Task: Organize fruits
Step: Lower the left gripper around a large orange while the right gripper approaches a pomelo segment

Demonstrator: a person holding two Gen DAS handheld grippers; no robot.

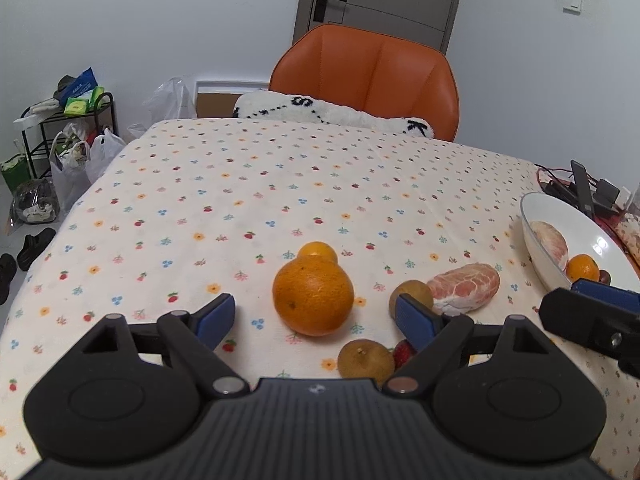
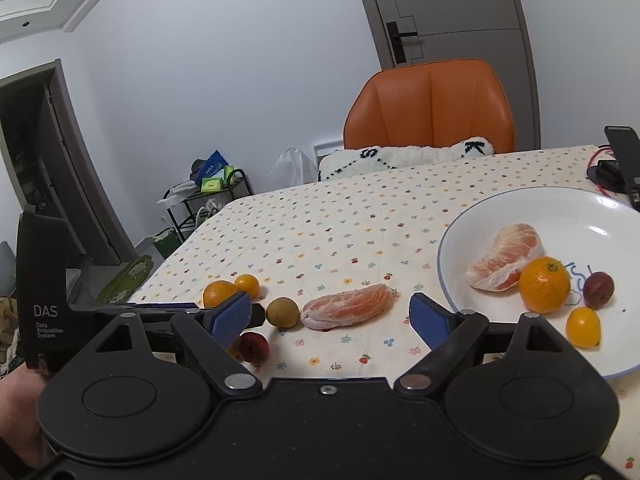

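A home dining room is showing: floral-clothed tabletop (image 1: 280,184), orange chair (image 1: 368,76), shoes (image 1: 36,246) and shopping bags (image 1: 86,162) lying by the wall.

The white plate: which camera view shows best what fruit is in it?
The right wrist view. The white plate appears nearly whole there, holding four fruits, and none is hidden. In the left wrist view the plate is cut by the edge and partly covered by the right gripper.
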